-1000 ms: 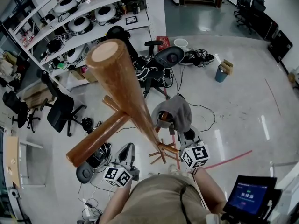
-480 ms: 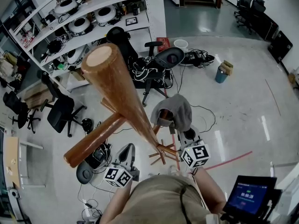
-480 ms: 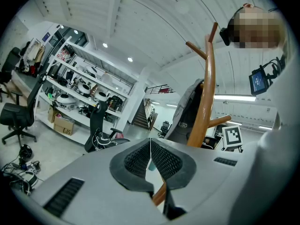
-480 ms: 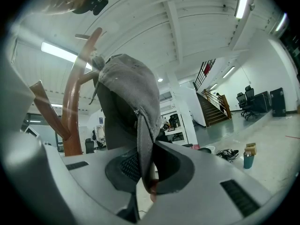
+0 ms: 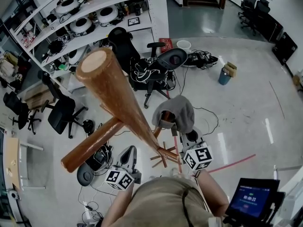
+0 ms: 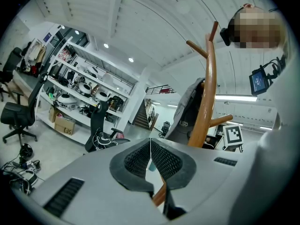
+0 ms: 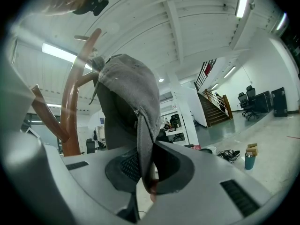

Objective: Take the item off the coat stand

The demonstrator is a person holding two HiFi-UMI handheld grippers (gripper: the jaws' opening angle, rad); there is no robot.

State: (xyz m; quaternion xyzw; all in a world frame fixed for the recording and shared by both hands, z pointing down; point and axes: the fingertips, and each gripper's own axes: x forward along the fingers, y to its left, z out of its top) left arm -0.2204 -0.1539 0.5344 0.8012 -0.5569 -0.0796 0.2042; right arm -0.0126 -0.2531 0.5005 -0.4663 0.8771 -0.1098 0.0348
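Observation:
A wooden coat stand rises toward the head camera, with pegs sticking out of its pole. A grey cap hangs on a lower peg right of the pole. My right gripper is shut on the cap's brim; in the right gripper view the grey cap fills the middle, its brim pinched between the jaws of the right gripper, and the stand's pole rises at the left. My left gripper hangs low, left of the pole, shut with nothing in it. The left gripper view shows the left gripper shut, with the pole and the cap beyond it.
White shelves with round devices stand at the back left. Black office chairs and a second chair stand on the shiny floor with cable tangles. A teal bin is at the right. A screen shows at the bottom right.
The stand's top has drifted a little to the left in the head view. Both grippers and the cap stay where they were.

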